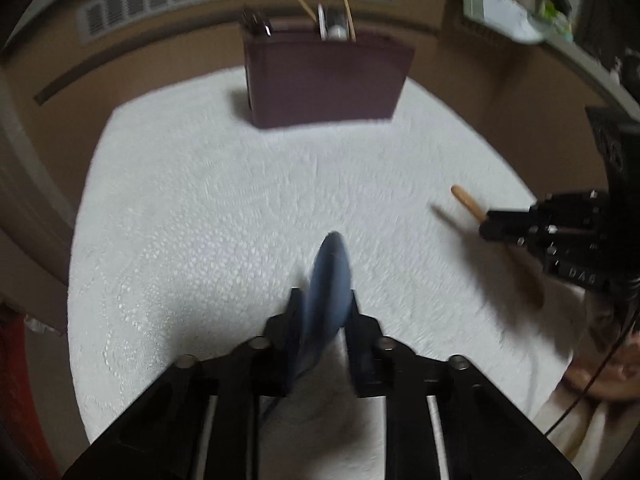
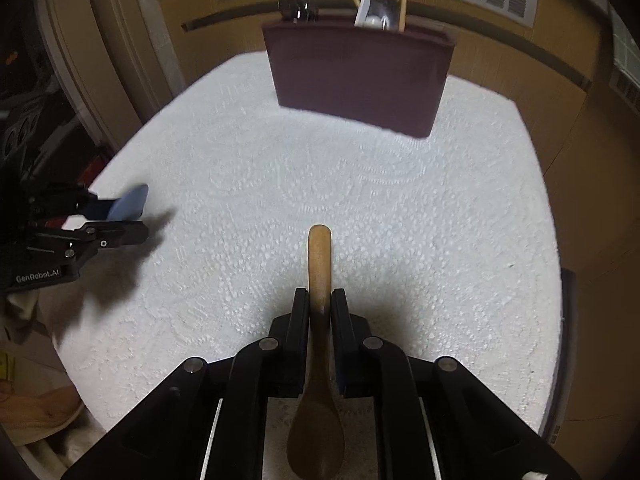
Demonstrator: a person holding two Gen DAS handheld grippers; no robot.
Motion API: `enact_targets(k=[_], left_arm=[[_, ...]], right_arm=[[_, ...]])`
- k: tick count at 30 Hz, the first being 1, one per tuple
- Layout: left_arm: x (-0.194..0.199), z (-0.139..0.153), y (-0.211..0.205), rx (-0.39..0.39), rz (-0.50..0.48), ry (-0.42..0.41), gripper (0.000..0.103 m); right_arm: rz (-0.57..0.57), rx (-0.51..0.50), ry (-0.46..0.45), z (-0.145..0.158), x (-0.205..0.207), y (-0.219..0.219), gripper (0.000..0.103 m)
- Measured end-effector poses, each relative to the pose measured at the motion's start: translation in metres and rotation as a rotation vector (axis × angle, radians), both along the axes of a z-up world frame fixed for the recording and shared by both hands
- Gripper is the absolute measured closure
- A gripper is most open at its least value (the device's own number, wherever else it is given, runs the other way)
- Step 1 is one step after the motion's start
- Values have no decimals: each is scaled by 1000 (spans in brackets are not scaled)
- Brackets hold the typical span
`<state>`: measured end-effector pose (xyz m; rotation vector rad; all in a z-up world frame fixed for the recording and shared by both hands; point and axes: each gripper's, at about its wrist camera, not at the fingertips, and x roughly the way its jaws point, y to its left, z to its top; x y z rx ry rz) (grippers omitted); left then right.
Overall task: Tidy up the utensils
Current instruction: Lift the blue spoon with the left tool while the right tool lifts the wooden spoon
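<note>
White cloth (image 2: 360,208) under hand-held grippers clamping blue utensil (image 1: 328,284), wooden spoon (image 2: 318,320).

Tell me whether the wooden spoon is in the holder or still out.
Out. The wooden spoon is clamped by its handle in the right gripper above the white cloth, well short of the holder.

Matt wooden spoon (image 2: 319,264) above a rough, embossed white cloth (image 2: 280,184).

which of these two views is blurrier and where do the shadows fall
Left wrist view is blurrier: the blue utensil in the left hand-held gripper and the wooden spoon smear. Right wrist view is sharper, with a dark shadow under the right hand-held gripper on the white cloth; both bend the brown holder.
</note>
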<state>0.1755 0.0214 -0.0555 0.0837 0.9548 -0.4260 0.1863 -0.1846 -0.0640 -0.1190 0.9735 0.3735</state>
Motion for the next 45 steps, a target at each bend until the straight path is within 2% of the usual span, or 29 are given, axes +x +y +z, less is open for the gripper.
enact_targets(k=[4,6,9,13,14,16,17,18,20,23,25,27,28,30,33,39,43,45], left_arm=[[-1,27,1,-77,91,-132,87],[3,34,5,-116,124,-152,87],[23,27,1,-142,114,-95,87],[17,20,7,-138,35,-26,85],[15,18,7,-134,-3,-4,81],[10,15,8,-134,-83,35,53],[8,13,7,-124,-116,43,33],[6,12,6,-93,-135,31,29],[7,8,0,-21,-158,23,29],[15,-3,-11,40,-197,62,30],[23,-12,-20,77,-201,81,34],[29,-21,-23,88,-178,112,55],[30,-24,-23,93,-157,124,57],[25,-23,-24,97,-124,84,68],[14,-15,-18,29,-59,55,69],[-2,22,-3,-127,85,-90,69],[10,41,-3,-190,115,-155,69],[20,57,-5,-217,114,-188,69]], right_arm=[[-25,29,-62,18,0,-5,92],[-32,34,-77,22,2,-5,92],[-36,41,-73,23,3,-7,92],[-22,39,-64,18,-1,-11,92],[-21,39,-55,16,-1,-11,92],[-20,41,-39,10,-1,-11,92],[-18,40,-36,8,-2,-11,92],[-16,38,-32,7,-1,-11,92],[-14,36,-26,5,0,-10,92],[-10,32,-22,4,1,-8,92],[-3,26,-25,5,1,-5,92],[-1,22,-26,6,0,-4,92],[-1,21,-27,5,0,-4,92],[-6,24,-27,4,0,-5,92],[-29,47,-25,3,4,-9,92],[-47,89,-44,5,10,-11,92],[-52,114,-64,11,17,-8,92],[-52,139,-104,26,22,-10,92]])
